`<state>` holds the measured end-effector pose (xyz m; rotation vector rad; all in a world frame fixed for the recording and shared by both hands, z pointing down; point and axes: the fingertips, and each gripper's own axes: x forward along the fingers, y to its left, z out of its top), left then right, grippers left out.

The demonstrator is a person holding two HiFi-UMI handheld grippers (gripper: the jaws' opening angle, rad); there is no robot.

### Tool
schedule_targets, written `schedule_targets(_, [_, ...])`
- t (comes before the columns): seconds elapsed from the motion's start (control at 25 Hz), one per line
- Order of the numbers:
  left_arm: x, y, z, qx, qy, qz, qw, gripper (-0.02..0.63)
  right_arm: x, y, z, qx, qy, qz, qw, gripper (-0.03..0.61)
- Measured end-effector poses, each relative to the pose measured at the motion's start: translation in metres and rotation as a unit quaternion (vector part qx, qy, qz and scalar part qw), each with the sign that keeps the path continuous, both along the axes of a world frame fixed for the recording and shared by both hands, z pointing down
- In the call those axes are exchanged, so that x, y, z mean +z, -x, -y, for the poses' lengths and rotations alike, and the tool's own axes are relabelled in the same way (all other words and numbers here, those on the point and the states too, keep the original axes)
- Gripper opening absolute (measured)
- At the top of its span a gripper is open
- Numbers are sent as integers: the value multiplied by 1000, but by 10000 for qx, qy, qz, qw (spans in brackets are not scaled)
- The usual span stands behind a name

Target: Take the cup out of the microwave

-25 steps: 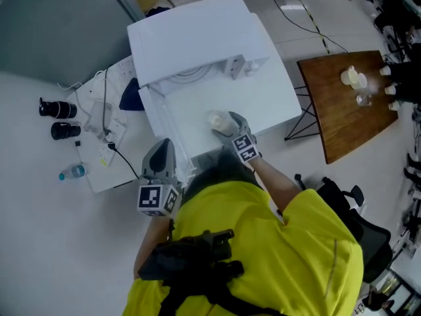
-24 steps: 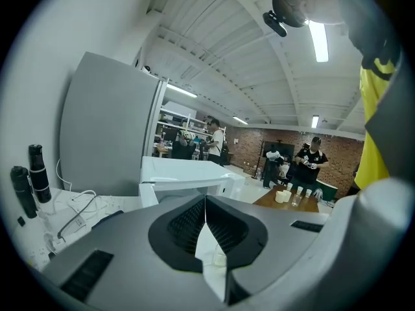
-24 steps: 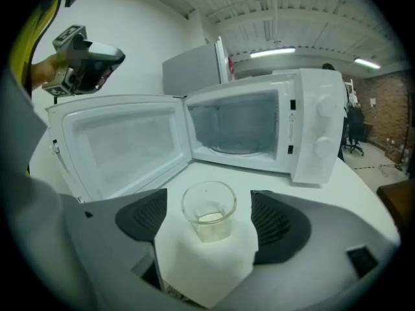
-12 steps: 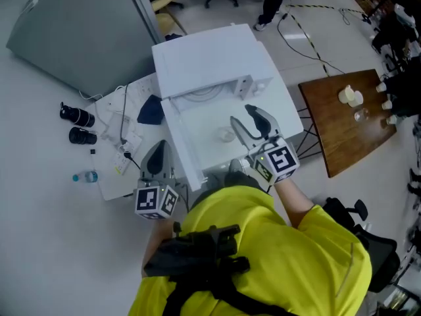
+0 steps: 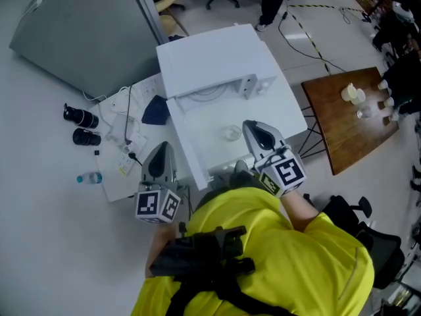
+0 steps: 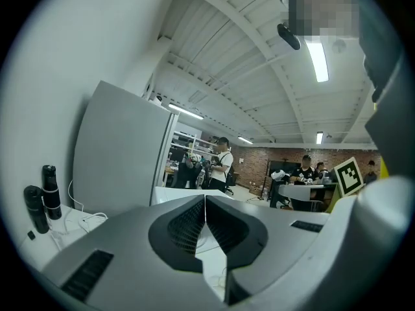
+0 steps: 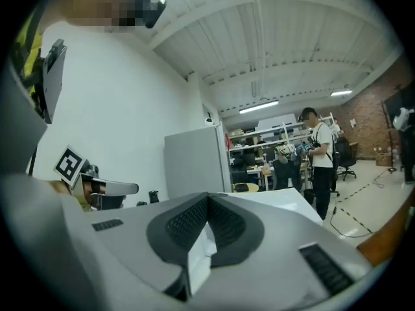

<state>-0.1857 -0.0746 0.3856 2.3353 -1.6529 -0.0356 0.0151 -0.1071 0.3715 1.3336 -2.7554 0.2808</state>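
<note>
Now: right gripper has its jaws pressed together with nothing between them; its own view shows only the room past the tips. It points toward 12 o'clock in the head view. Left gripper is likewise closed and empty.

Cup: small, pale, translucent. It reads as a round from above, so it is likely upright with its long axis vertical, though it is too faint to be sure. It sits on the flat white panel in front of the microwave, at 6 o'clock from the turntable. As far as I can judge it is outside the cavity. Cannot tell whether the panel is a dropped door or a tabletop.

Key relation: the cup lies at 9 o'clock from the right tips, near but apart. From the left tips it is at 2 o'clock, well apart. The right hand is nearer. Judgement: any regrasp means opening those jaws first, then coming in from the cup's 3 o'clock side.
</note>
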Motion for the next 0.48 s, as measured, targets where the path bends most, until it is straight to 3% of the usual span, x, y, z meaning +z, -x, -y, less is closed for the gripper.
schedule_targets(0.48, [4,-9,4,97,138,-86,9998,-3,-5,-2,7,-18,6,12,10000,3])
